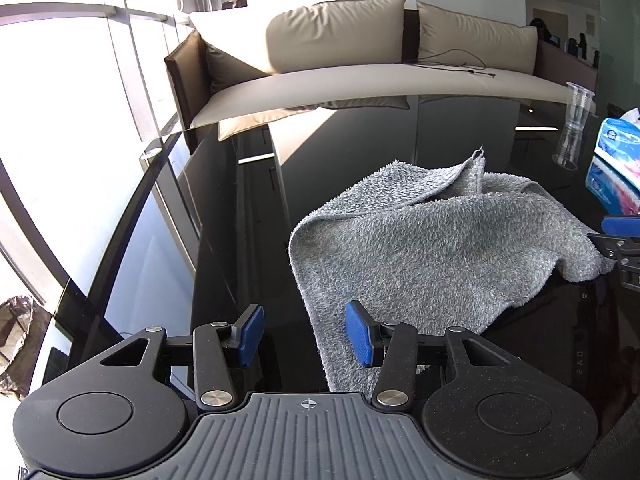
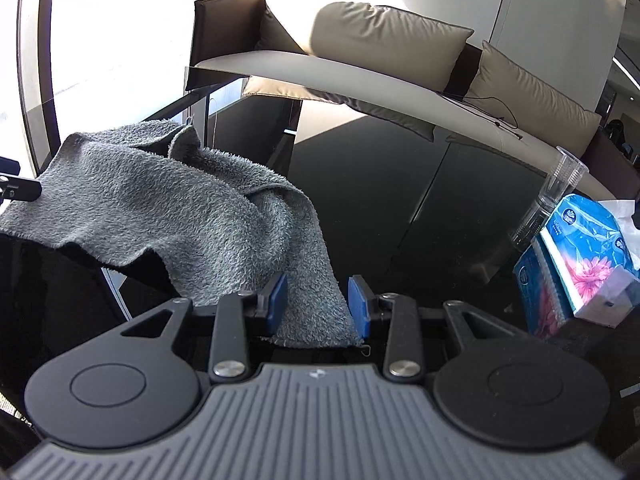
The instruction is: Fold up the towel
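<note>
Grey towel (image 1: 432, 240) stretches lengthwise between left gripper (image 1: 305, 334) and right gripper (image 2: 318, 306), both wide, corners between pads.

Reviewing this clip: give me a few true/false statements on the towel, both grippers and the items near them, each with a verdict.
1. The grey towel lies flat and neatly folded. False: it is rumpled, with a corner sticking up.
2. The left gripper is open, with the towel's near edge between its fingers. True.
3. The right gripper is clamped shut on a plastic cup. False: its jaws stand apart with towel between them.
4. Stacked clear plastic cups stand beside a blue tissue pack. True.
5. The towel lies on the sofa. False: it lies on the glossy black table in front of the sofa.
</note>
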`<action>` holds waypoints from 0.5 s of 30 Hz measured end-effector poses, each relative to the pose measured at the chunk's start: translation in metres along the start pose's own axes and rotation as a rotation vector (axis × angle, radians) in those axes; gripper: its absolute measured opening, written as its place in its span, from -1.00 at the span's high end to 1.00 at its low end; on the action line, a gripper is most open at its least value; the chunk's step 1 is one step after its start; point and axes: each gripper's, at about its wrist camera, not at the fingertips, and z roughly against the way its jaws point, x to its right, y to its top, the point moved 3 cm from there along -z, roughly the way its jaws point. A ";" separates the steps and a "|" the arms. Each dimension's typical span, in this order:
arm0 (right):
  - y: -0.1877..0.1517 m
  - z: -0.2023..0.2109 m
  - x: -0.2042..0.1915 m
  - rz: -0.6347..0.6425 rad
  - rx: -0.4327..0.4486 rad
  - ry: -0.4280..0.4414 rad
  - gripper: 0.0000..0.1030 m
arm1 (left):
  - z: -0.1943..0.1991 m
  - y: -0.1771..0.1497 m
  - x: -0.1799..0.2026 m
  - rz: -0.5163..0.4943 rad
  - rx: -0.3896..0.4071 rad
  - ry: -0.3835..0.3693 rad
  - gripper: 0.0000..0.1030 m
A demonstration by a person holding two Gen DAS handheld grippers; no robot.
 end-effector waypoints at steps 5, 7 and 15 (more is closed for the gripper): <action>-0.007 0.009 0.001 0.002 -0.009 0.006 0.29 | 0.007 -0.006 -0.009 0.019 -0.012 -0.003 0.15; -0.008 0.012 0.003 -0.011 -0.012 0.020 0.28 | 0.008 -0.007 -0.013 0.029 -0.015 -0.004 0.15; 0.019 0.021 0.028 -0.173 0.162 0.070 0.27 | 0.015 0.005 -0.025 0.123 0.072 -0.037 0.06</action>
